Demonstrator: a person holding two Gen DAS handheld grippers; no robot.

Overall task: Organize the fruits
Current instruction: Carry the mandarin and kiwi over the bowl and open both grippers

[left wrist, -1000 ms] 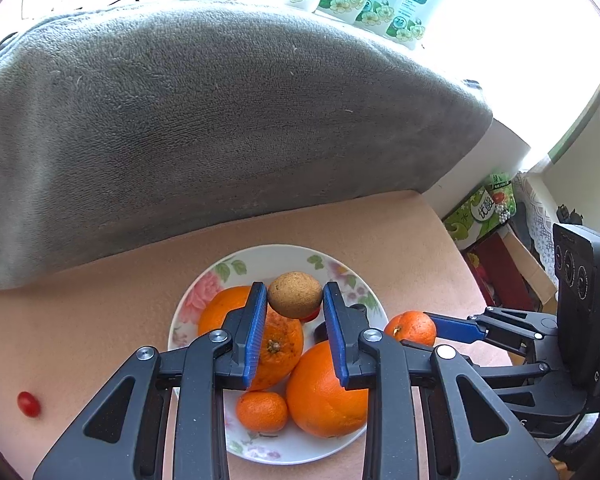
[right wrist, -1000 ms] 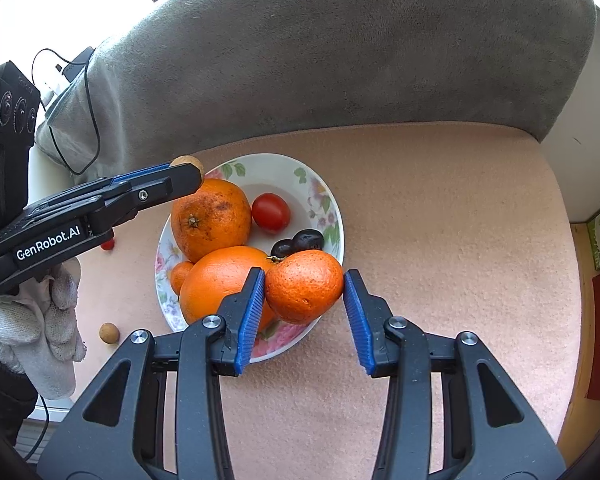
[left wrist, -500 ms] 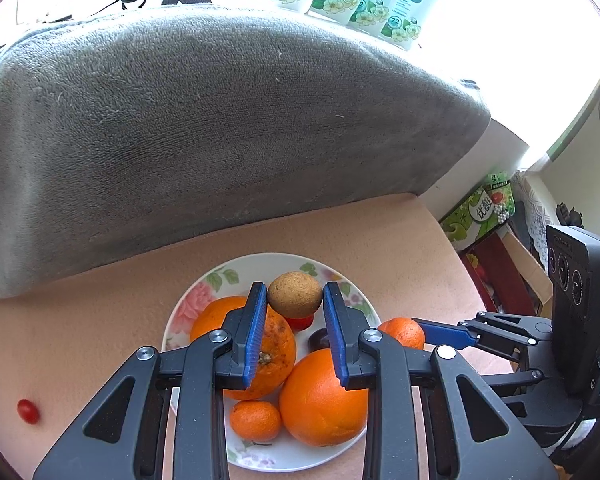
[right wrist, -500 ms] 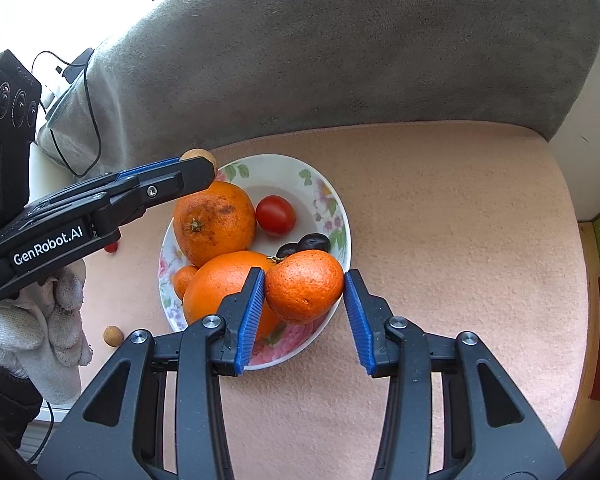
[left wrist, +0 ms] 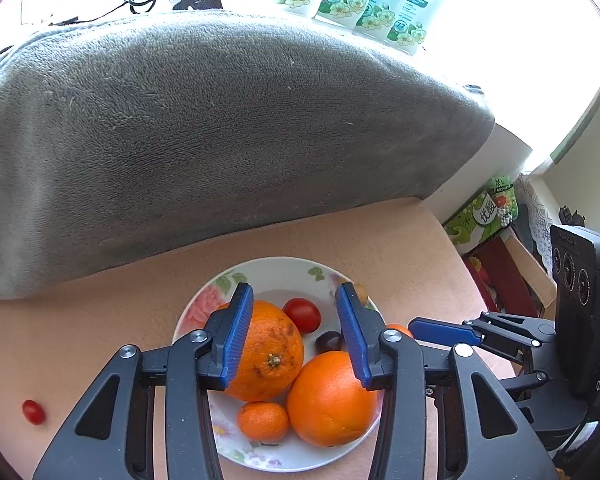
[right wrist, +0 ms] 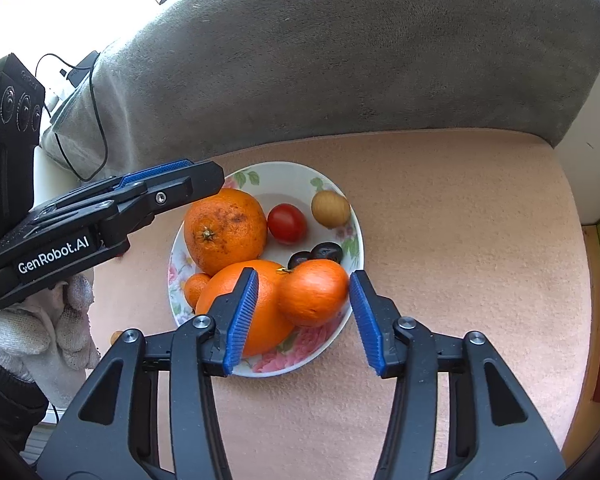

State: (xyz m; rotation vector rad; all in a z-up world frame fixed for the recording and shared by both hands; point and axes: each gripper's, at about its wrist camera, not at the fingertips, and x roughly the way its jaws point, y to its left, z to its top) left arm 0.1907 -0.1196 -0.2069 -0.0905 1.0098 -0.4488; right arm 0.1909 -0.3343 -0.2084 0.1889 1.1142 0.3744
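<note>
With both grippers' fingers spread wide and empty, the left gripper [left wrist: 296,336] over the plate [right wrist: 336,184] should probably lift straight clear, avoiding the brown fruit [right wrist: 330,209] at its far rim.

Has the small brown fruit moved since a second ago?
Yes. The brown fruit has left the left gripper and now lies on the plate, beside the tomato.

In the left wrist view, our left finger [left wrist: 352,332] hides nearly all of the kiwi [left wrist: 362,292] and part of one grape [left wrist: 329,341]. The mandarin [left wrist: 398,329] shows only as a sliver. In the right view, a small brown fruit [right wrist: 117,336] peeks from behind our glove [right wrist: 56,336]; we cannot identify it.
</note>
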